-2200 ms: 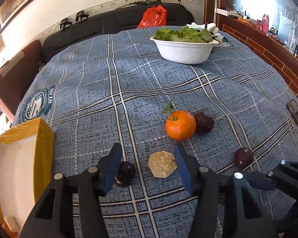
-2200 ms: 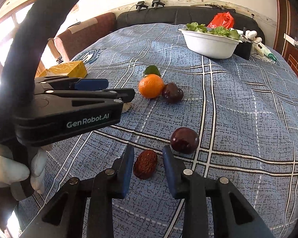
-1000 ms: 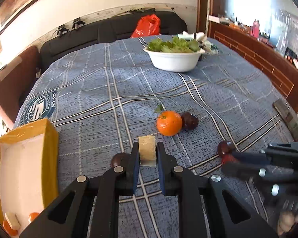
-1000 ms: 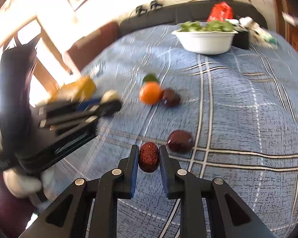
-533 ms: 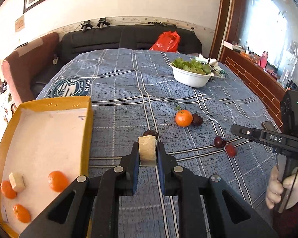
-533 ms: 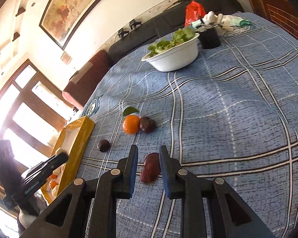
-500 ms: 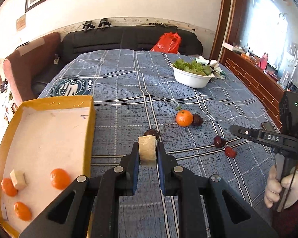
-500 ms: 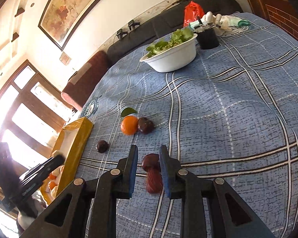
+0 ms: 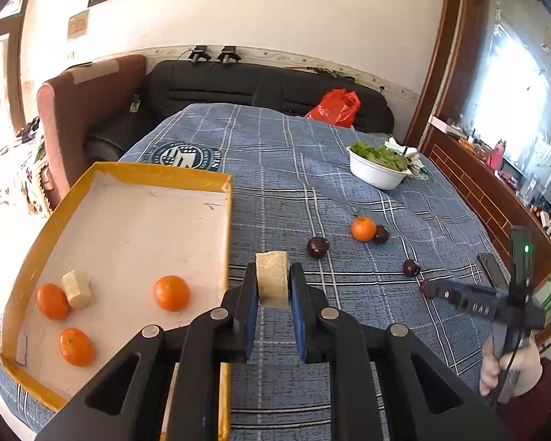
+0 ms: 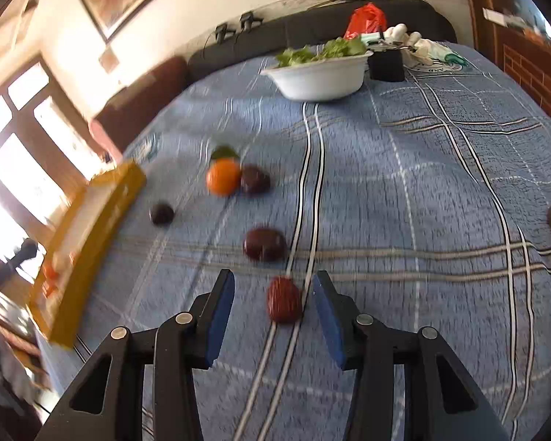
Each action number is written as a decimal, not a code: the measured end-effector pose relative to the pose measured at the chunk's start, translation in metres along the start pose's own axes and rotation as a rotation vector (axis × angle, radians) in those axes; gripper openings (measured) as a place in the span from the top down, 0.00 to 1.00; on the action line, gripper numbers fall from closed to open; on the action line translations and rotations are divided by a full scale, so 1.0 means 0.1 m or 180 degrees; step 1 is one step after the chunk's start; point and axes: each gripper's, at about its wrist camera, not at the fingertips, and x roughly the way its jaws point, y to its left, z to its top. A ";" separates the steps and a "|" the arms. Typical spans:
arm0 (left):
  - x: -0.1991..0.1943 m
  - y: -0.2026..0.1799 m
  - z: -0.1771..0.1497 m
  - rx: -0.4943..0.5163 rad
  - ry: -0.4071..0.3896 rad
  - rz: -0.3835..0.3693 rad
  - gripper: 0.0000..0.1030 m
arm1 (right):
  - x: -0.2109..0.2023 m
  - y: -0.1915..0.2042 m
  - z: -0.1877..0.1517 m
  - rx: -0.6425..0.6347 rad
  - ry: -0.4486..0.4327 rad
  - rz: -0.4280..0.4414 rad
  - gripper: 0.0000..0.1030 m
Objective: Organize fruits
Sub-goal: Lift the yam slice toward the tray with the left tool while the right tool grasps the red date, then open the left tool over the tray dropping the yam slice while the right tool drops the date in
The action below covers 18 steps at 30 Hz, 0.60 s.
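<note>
Beige chunk [image 9: 272,273] clamped in L gripper [image 9: 272,296] — beside tray edge [image 9: 227,220].

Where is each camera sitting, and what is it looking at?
Left wrist: on the left claw, facing the yellow cardboard tray; the claw grips a pale tan chunk.
Right wrist: on the open right claw, over a wrinkled red date.
Both show the white lettuce bowl.
</note>
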 end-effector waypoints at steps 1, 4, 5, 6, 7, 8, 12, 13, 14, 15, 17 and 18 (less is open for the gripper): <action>-0.01 0.03 -0.01 -0.0025 -0.0002 0.0003 0.85 | 0.01 0.03 -0.03 -0.0078 0.0014 -0.0097 0.53; -0.05 0.12 -0.05 -0.0083 -0.0010 0.0020 0.85 | 0.07 0.08 -0.06 -0.0169 0.0042 -0.0270 0.77; -0.08 0.17 -0.07 -0.0103 -0.0021 0.0035 0.85 | 0.08 0.07 -0.06 -0.0166 0.0056 -0.0286 0.78; -0.11 0.21 -0.08 -0.0120 -0.0033 0.0052 0.85 | 0.08 0.08 -0.05 -0.0173 0.0045 -0.0326 0.78; -0.12 0.24 -0.08 -0.0138 -0.0042 0.0074 0.85 | 0.07 0.10 -0.06 -0.0181 0.0037 -0.0352 0.78; -0.15 0.29 -0.09 -0.0169 -0.0051 0.0109 0.85 | 0.04 0.12 -0.06 -0.0191 0.0016 -0.0355 0.78; -0.22 0.50 -0.15 -0.0297 -0.0038 0.0252 0.84 | -0.15 0.29 -0.06 -0.0261 -0.0116 -0.0294 0.78; -0.23 0.55 -0.17 -0.0317 -0.0027 0.0296 0.84 | -0.19 0.37 -0.06 -0.0298 -0.0138 -0.0243 0.78; -0.23 0.58 -0.19 -0.0329 -0.0018 0.0331 0.84 | -0.22 0.45 -0.05 -0.0344 -0.0153 -0.0194 0.78; -0.24 0.61 -0.21 -0.0337 -0.0009 0.0368 0.84 | -0.25 0.54 -0.05 -0.0398 -0.0164 -0.0140 0.78; -0.24 0.67 -0.26 -0.0363 0.0015 0.0436 0.84 | -0.27 0.77 -0.04 -0.0514 -0.0163 0.0006 0.77; -0.24 0.71 -0.27 -0.0385 0.0030 0.0454 0.84 | -0.27 0.91 -0.05 -0.0588 -0.0154 0.0089 0.77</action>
